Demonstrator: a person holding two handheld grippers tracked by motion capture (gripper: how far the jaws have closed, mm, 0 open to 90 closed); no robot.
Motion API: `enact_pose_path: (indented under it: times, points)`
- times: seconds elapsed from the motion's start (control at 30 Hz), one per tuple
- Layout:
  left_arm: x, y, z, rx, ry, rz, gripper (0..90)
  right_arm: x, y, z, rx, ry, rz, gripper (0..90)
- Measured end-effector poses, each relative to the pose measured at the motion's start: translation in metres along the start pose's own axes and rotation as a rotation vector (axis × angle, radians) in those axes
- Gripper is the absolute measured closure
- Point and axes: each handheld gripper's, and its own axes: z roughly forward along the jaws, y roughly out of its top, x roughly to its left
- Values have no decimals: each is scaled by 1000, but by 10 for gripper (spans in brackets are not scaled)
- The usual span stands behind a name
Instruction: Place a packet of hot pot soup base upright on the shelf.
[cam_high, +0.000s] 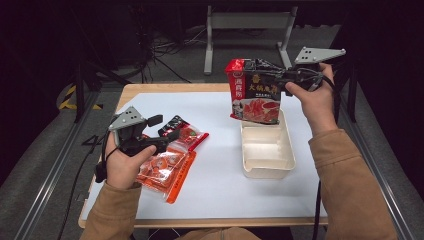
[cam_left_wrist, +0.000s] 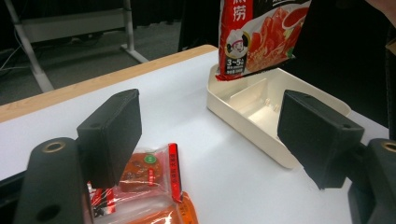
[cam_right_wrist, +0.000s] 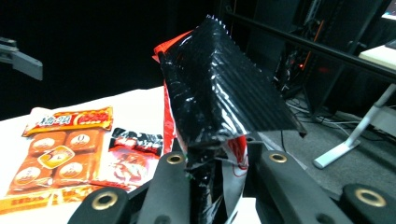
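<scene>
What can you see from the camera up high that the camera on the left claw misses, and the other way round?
The high view takes in the person's two hands, the right claw shut on the top of the big red soup-base bag, and the whole white table.

The left claw view gives a close look along the left claw, its jaws open with nothing between them, and shows the divider inside the cream tray.

Both show the bag hanging over the tray and the orange snack packets on the table.

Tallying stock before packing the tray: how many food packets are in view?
3. A large red packet hangs from the right tongs above the cream tray. An orange packet and a small red-black packet lie by the left tongs.
</scene>
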Motion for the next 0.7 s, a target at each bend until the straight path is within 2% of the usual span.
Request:
enact_pose_path:
  times: [0.17,0.4,0.7]
  points:
    - [2,-1,2,5,1,-3,220,-12,-5,1,-27,-25,-7,791]
    - [4,-1,2,4,3,-6,219,-26,-14,4,-2,-68,-2,791]
    - [7,-4,5,7,2,-27,218,-37,-34,7,8,-74,29,791]
